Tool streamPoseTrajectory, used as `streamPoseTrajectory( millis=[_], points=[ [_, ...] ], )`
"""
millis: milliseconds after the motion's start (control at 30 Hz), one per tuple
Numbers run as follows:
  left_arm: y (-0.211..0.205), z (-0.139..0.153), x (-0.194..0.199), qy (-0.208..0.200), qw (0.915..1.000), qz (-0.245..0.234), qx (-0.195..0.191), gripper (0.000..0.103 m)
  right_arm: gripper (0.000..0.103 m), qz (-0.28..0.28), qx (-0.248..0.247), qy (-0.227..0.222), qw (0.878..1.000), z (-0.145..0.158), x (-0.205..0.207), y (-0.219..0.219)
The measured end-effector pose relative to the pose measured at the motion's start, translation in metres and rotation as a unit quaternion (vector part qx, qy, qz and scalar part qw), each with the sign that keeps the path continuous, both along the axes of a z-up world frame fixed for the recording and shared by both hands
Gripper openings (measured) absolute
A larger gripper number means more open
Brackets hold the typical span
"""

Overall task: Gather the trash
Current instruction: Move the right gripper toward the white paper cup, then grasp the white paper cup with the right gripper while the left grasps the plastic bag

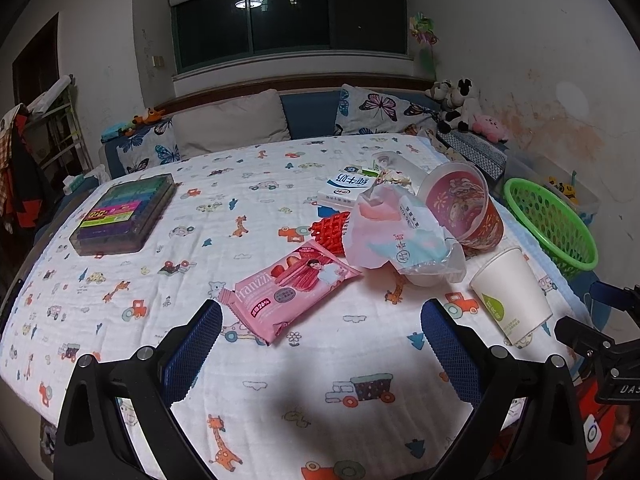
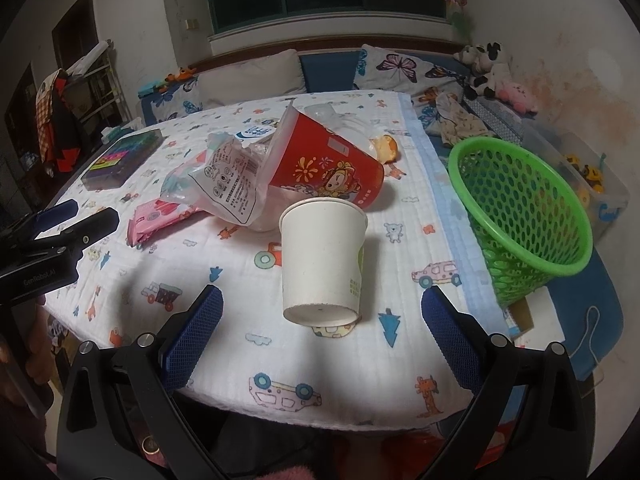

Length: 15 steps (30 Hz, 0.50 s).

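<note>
Trash lies on a cartoon-print blanket (image 1: 280,392). A pink wafer wrapper (image 1: 294,290) sits just ahead of my open left gripper (image 1: 320,344), whose jaws are empty. Behind it lie a crumpled plastic bag (image 1: 400,232), a red mesh piece (image 1: 332,230), a tipped red noodle tub (image 1: 466,206) and a milk carton (image 1: 348,190). A white paper cup (image 2: 322,260) lies on its side, base toward my open right gripper (image 2: 322,332), slightly beyond the fingertips. The green basket (image 2: 524,216) stands tilted at the right bed edge. The tub (image 2: 328,168) and bag (image 2: 228,184) lie behind the cup.
A box of coloured items (image 1: 124,214) rests at the blanket's left. Pillows (image 1: 230,122) and plush toys (image 1: 460,108) line the far side. A clear storage bin (image 2: 592,184) sits behind the basket. The other gripper (image 2: 60,232) shows at the left edge of the right wrist view.
</note>
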State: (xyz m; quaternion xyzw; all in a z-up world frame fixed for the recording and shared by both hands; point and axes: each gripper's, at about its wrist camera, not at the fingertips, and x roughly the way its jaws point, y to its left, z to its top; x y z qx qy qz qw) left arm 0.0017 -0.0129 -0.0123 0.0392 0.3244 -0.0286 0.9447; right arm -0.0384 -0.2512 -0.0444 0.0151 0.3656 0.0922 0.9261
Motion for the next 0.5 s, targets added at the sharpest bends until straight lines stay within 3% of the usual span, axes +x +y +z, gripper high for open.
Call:
streamPoseTrajectory(
  millis=[233, 300, 500],
  points=[
    [-0.011, -0.004, -0.010, 0.003, 1.0000, -0.001, -0.001, 0.097, 0.099, 0.007, 0.001, 0.004, 1.000, -0.001, 0.010, 0.000],
    [0.004, 0.005, 0.019, 0.008, 1.0000, 0.001, -0.003, 0.097, 0.098, 0.008, 0.000, 0.004, 1.000, -0.001, 0.015, 0.000],
    [0.002, 0.004, 0.026, 0.012, 0.9999, 0.000, -0.003, 0.097, 0.097, 0.016, 0.001, 0.004, 1.000, -0.002, 0.025, 0.000]
  ],
)
